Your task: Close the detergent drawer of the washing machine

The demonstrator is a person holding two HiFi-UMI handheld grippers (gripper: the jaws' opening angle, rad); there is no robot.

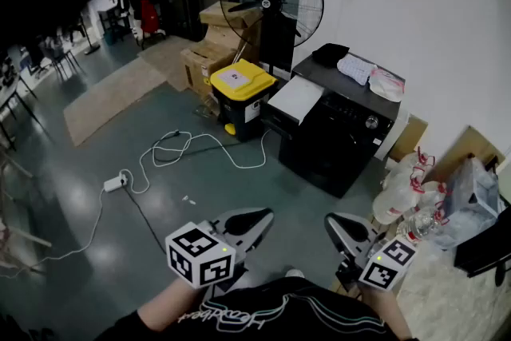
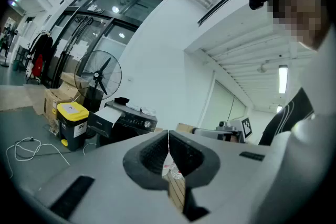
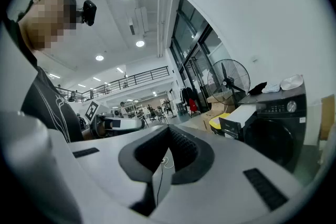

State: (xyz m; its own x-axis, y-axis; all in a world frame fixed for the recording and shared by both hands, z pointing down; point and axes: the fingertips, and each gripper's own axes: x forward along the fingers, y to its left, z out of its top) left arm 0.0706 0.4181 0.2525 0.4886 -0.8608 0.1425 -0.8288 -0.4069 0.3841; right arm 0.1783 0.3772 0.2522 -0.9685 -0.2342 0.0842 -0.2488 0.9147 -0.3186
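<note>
Standing well back from the black washing machine [image 1: 345, 133], you are carrying the left gripper [image 1: 254, 221] and right gripper [image 1: 342, 226] near your body, jaws pressed together and empty, likely awaiting the approach; its detergent drawer [image 1: 295, 98] is jutting open, far right.

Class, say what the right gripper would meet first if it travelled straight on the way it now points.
Nothing near: the right gripper, jaws together, aims left of the washing machine and yellow bin, over open floor. The way looks free, though depth is unclear.
</note>
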